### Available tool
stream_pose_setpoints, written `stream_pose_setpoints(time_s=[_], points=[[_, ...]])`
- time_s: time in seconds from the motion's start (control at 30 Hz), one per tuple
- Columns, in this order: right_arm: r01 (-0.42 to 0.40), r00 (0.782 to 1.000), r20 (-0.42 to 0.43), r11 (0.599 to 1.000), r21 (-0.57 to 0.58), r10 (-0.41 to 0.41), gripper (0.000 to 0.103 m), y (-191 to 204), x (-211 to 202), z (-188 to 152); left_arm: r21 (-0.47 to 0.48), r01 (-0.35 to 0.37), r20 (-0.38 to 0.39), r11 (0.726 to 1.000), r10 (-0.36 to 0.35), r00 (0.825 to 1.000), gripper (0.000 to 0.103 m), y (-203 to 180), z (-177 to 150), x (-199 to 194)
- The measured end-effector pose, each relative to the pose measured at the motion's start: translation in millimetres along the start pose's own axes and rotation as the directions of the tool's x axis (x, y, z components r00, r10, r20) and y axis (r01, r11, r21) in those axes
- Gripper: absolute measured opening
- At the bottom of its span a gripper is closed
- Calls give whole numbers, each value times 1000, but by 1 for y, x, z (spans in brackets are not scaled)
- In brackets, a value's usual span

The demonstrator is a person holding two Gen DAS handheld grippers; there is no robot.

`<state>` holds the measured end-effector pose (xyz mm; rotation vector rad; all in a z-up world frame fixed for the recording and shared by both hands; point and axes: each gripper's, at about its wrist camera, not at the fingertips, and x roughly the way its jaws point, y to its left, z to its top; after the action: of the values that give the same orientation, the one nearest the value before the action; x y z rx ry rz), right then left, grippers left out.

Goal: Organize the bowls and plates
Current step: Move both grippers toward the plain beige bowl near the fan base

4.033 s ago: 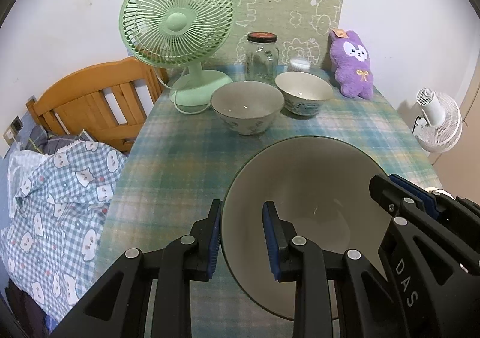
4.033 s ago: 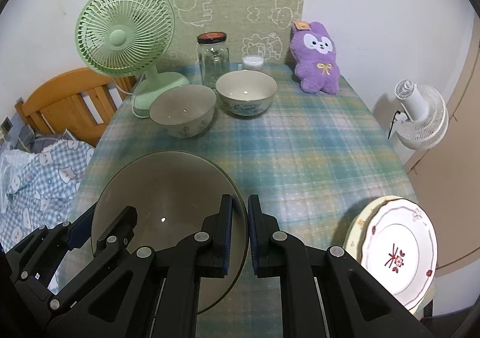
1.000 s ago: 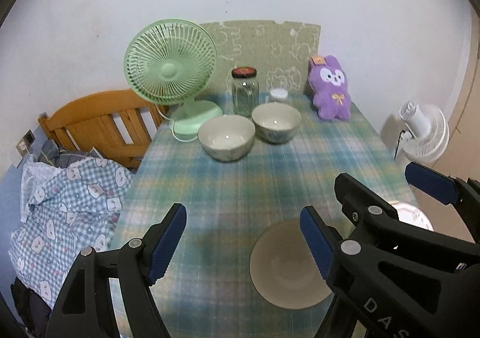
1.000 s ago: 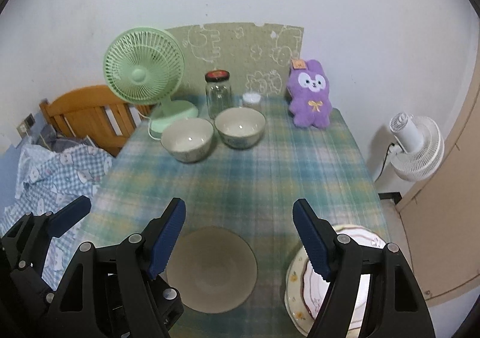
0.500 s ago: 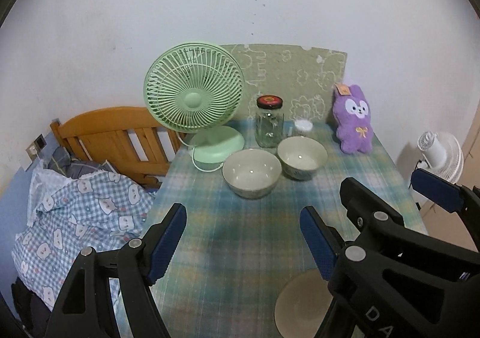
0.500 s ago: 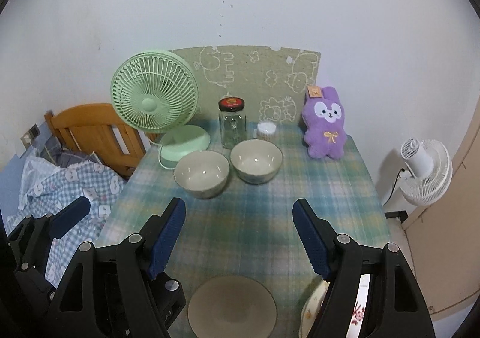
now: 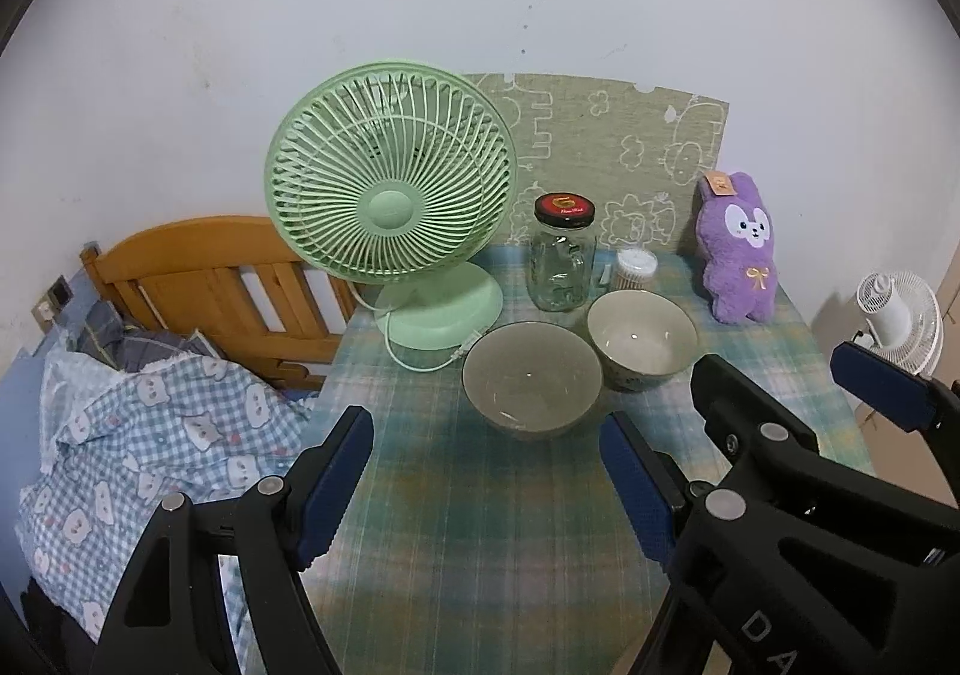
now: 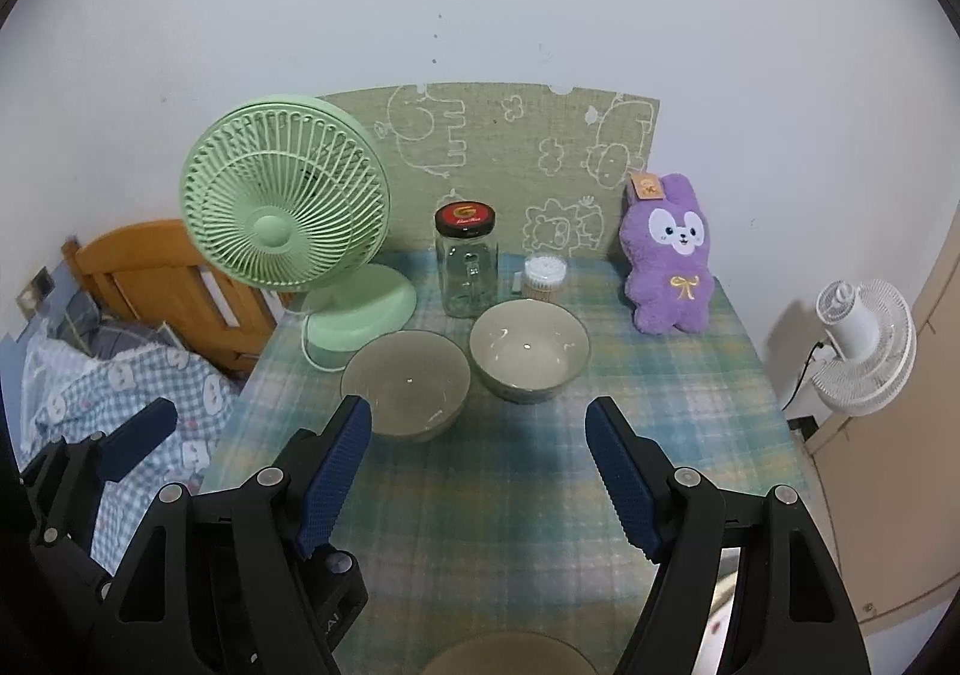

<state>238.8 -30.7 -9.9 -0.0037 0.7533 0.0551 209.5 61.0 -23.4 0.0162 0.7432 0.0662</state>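
A: Blue ribbed pads come first: the left hand-held gripper and the right hand-held gripper both stand spread wide with nothing between the pads, released and empty.

B: And the crockery, taking the green fan as our marker?

A: Nearest, well in front of the fan at the bottom edge of the right wrist view, a grey-brown plate lies flat on the checked table, just a sliver showing. Beside it, behind the right finger, there's a pale patterned rim I can't make out clearly.

B: Then the bowls?

A: The grey bowl sits just in front of the fan's base, to its right. The pale bowl stands just beside it, further from the fan; whether they touch I can't tell. Both are upright, mouths up, probably so one can nest into the other.

B: Behind them?

A: A glass jar stands right of the fan, then a purple plush rabbit against the wall. I'd judge the bowls are the next job, which would explain the open, forward-pointing jaws.
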Motion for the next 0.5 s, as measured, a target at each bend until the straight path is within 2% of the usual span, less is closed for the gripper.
stream_pose_setpoints(time_s=[0.13,0.5], points=[[35,999,-8,999,20,-35,77,7,20,6,-2,3,7,1000,-3,1000,80,5,7,19],[21,1000,16,999,29,-22,77,16,67,23,18,27,30,999,-27,999,78,13,24,64]])
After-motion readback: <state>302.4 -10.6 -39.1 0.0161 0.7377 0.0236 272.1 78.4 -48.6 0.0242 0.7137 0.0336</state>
